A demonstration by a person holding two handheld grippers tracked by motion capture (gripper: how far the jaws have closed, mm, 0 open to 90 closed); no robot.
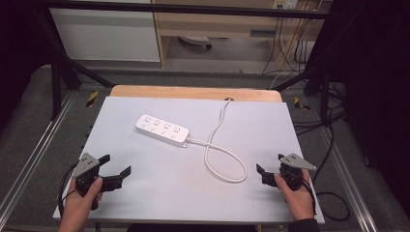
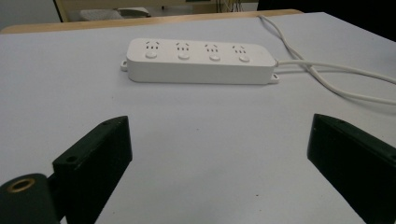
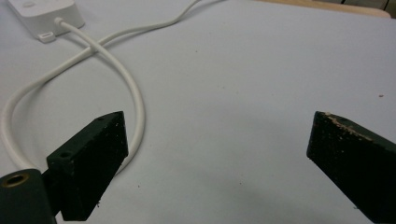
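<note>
Since both grippers rest at the near corners of the grey table top [image 1: 145, 193] with nothing between their jaws, the step in hand looks like a first reach toward the white four-socket power strip [image 1: 162, 129], which lies flat and slanted left of the middle, well apart from either hand. To do it well, the left gripper [image 1: 117, 166] probably should travel forward and slightly inward, keep its jaws spread, and come square to the strip's long sides so the pads meet flat plastic instead of the small mounting tabs at the ends. In the left gripper view, the strip [image 2: 201, 60] sits straight ahead between the two jaws, so the line of approach is already good. The white cable [image 1: 222, 162] leaves the strip's right end, crosses itself in a loop near the right gripper [image 1: 267, 169], then runs off the far edge; a careless sweep could snag it.

Each hand grasps its tool from below, forearms entering from the near edge, wrists low, both grippers aimed inward across the table. The right gripper's jaws stand wide apart too, with the cable loop [image 3: 135, 102] lying just beside its left jaw.
</note>
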